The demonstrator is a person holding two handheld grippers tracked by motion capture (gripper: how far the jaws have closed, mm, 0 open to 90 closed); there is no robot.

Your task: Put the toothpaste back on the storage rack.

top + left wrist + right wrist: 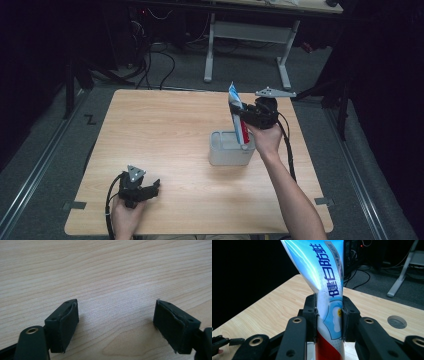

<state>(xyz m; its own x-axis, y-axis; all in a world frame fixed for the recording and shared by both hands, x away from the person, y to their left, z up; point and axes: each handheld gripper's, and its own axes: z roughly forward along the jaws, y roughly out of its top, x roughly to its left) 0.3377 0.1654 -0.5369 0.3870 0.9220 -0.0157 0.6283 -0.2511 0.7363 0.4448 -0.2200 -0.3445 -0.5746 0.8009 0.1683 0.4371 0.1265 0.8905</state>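
A blue, white and red toothpaste tube (238, 116) stands upright with its lower end inside a grey open box (229, 153) at the middle right of the wooden table (165, 135). My right gripper (247, 118) is shut on the tube (327, 297) about halfway up, both pads pressed against its sides, and the tube's flat crimped end points up. My left gripper (153, 188) rests near the table's front left edge, held in a hand. Its jaws stand wide apart over bare wood (115, 302) with nothing between them.
The grey box sits right of the table's centre. A round grommet (397, 321) is set in the tabletop. Beyond the far edge are a white desk frame (247, 35) and loose cables (160, 60) on the dark floor.
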